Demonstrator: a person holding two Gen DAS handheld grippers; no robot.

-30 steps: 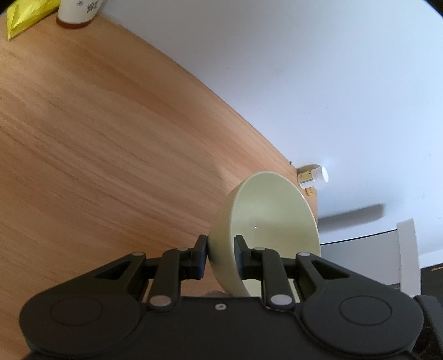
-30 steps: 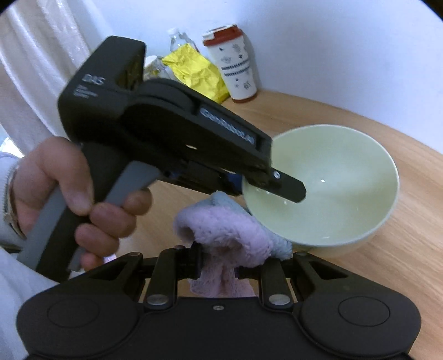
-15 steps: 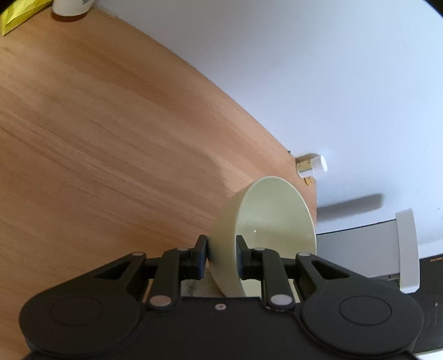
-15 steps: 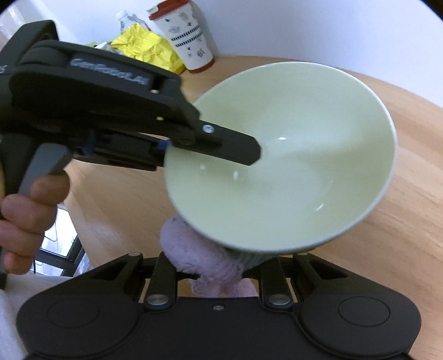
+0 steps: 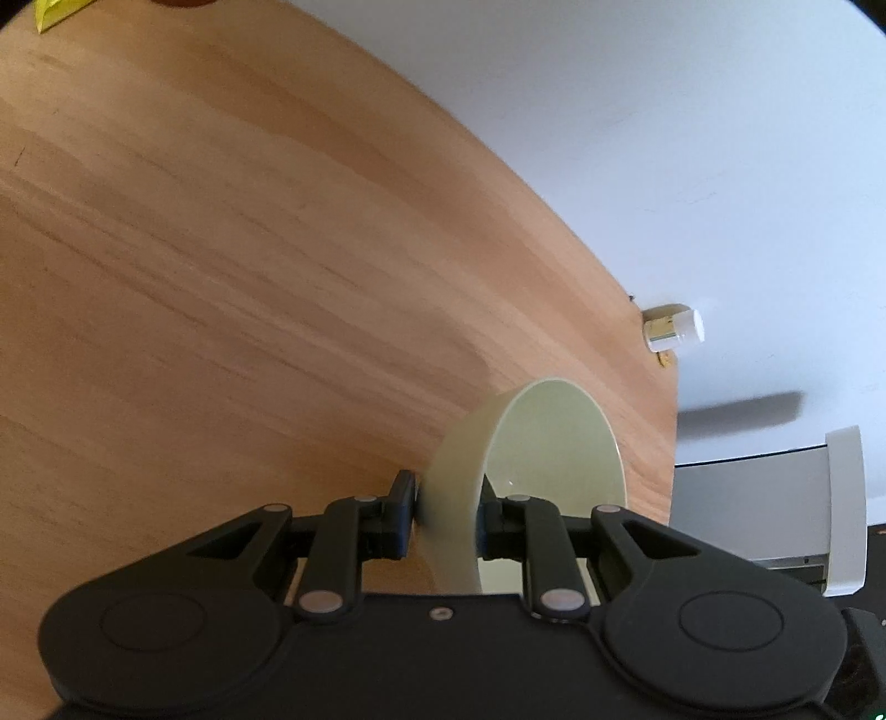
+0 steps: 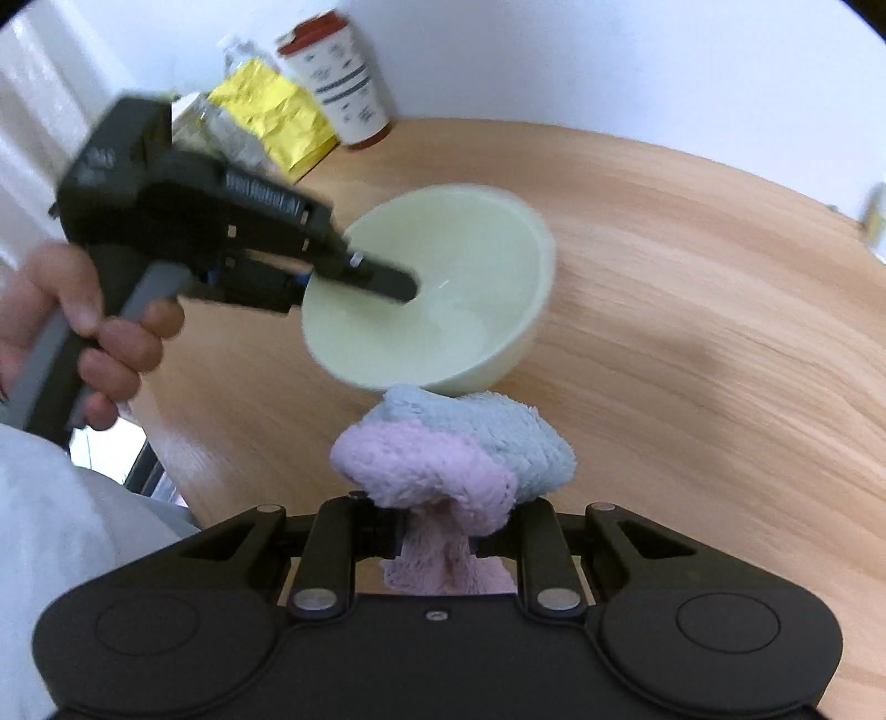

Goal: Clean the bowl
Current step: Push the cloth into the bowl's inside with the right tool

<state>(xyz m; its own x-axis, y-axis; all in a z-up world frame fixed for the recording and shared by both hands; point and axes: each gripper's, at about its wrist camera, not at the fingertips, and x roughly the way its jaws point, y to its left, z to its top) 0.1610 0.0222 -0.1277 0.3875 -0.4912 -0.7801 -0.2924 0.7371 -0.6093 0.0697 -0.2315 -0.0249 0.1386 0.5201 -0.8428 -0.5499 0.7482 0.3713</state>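
Left wrist view: the left hand-held gripper [image 5: 447, 518] is clamped on the wall of the pale green bowl [image 5: 531, 443], 1 finger on the outside and the other inside the rim. The bowl is tipped on its side here, its opening facing right, and it sits above the wooden tabletop [image 5: 249, 249]. Whether its base touches the wood cannot be told from this view. At the far edge of the tabletop a small white-capped bottle [image 5: 673, 328] lies against the white wall, and a white appliance [image 5: 803, 509] shows at the right. In the right wrist view the same bowl [image 6: 443, 293] appears near the middle of the tabletop [image 6: 692, 332], tilted toward the camera, with the left hand-held gripper [image 6: 382, 279] reaching in from the left and the person's left hand [image 6: 83, 332] wrapped around its handle. The right hand-held gripper [image 6: 437, 540] pinches a fluffy cloth [image 6: 454, 454], pink below and light blue on top, bunched into a pad between its 2 fingers. The top of the cloth sits just beneath the bowl's near outer wall, touching it or very nearly so. At the back of the tabletop stand a white cup with a red lid [image 6: 338, 77], a crumpled yellow packet [image 6: 271, 119] and a clear bottle [image 6: 235, 52].
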